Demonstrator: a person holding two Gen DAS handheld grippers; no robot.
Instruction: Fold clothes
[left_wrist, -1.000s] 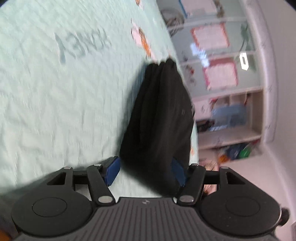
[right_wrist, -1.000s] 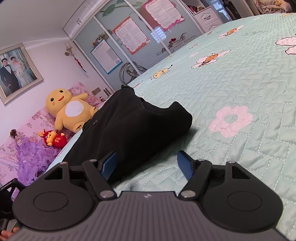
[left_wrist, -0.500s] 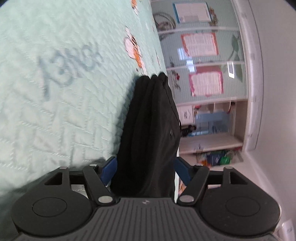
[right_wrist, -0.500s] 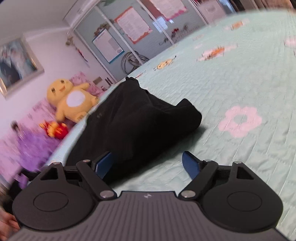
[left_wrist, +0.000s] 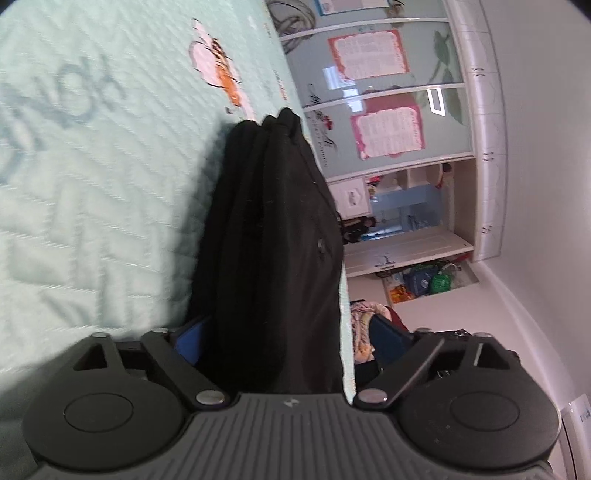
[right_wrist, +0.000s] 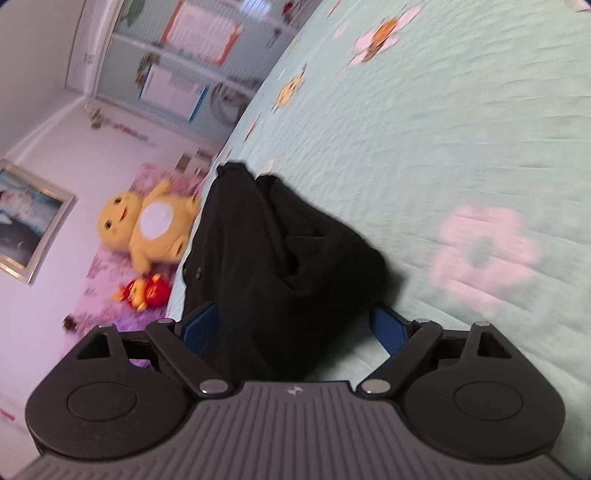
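The left gripper (left_wrist: 291, 341) has its blue-padded fingers (left_wrist: 190, 341) spread wide around one end of the folded black fabric garment (left_wrist: 269, 236). The right gripper (right_wrist: 293, 330) straddles the other end, equally wide. The garment lies on the mint-green quilted bed (right_wrist: 443, 129).

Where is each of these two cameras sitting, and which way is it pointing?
Left wrist view: sits on the left gripper, looking along its open blue-padded fingers at a folded black garment on the mint quilt; shelves beyond.
Right wrist view: sits on the right gripper, facing the same garment, a yellow plush toy behind.
Shared: garment and quilt; no hands visible.
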